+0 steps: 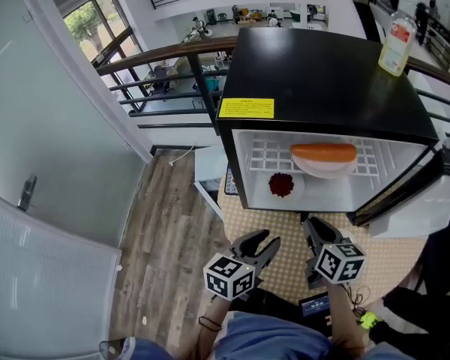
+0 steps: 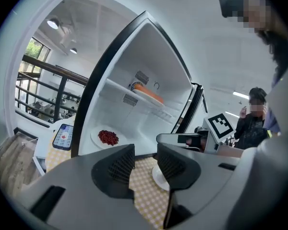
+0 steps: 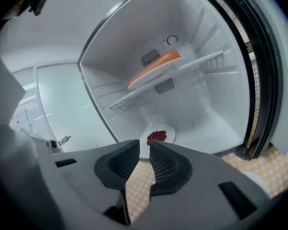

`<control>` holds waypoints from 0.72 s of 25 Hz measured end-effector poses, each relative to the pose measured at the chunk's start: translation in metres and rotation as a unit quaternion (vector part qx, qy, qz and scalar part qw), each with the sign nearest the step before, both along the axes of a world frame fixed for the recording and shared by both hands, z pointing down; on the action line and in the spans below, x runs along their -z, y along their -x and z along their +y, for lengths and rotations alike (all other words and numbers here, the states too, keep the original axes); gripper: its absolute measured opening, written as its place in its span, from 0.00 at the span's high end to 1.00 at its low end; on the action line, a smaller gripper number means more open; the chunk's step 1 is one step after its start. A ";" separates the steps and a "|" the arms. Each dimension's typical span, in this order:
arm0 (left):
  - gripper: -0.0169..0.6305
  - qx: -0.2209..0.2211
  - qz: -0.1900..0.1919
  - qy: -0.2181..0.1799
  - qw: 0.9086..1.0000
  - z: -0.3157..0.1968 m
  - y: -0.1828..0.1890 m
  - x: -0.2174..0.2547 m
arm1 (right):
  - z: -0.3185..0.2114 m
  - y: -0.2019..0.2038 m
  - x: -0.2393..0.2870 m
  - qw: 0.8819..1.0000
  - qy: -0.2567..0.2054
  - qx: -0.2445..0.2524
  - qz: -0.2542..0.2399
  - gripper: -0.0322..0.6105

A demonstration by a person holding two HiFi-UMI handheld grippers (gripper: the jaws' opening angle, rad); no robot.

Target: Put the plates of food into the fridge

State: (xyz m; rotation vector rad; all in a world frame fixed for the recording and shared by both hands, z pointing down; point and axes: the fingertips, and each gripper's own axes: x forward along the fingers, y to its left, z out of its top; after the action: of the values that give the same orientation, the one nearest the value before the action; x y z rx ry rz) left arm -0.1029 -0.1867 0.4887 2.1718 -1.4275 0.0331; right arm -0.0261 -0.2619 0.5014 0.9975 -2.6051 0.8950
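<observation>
A black mini fridge point(image 1: 307, 66) stands open on a yellow checked tabletop point(image 1: 285, 265). A white plate with a long orange food point(image 1: 324, 156) rests on its upper wire shelf. A plate of red food point(image 1: 282, 184) lies on the fridge floor below it. Both grippers hover over the cloth just in front of the opening. My left gripper point(image 1: 261, 244) is open and holds nothing. My right gripper point(image 1: 313, 227) stands a narrow gap apart, also holding nothing. In the left gripper view an empty white plate point(image 2: 158, 177) lies on the cloth beyond the left gripper point(image 2: 145, 159). The right gripper point(image 3: 144, 152) points at the red food point(image 3: 157, 136).
The fridge door point(image 1: 405, 193) hangs open to the right. A bottle point(image 1: 397, 45) stands on the fridge top. A phone point(image 2: 63, 135) lies on the table left of the fridge. A person point(image 2: 252, 116) stands beyond the door. A railing point(image 1: 172, 58) runs behind.
</observation>
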 end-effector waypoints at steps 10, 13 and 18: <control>0.82 0.008 0.020 -0.043 0.999 0.034 -0.029 0.020 | 0.065 -0.037 0.011 0.999 0.008 0.027 -0.018 0.85; 0.82 0.002 0.012 -0.039 0.999 0.044 -0.037 0.018 | 0.075 -0.045 0.008 0.999 0.014 0.022 -0.022 0.85; 0.82 -0.013 -0.004 -0.036 0.999 0.058 -0.042 0.019 | 0.088 -0.050 0.010 0.999 0.016 0.010 -0.032 0.85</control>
State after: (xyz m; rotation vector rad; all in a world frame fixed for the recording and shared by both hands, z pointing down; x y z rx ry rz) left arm -0.0611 -0.1285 0.4702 2.2508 -1.4239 -0.0008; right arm 0.0234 -0.1737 0.4917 0.9489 -2.6397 0.9751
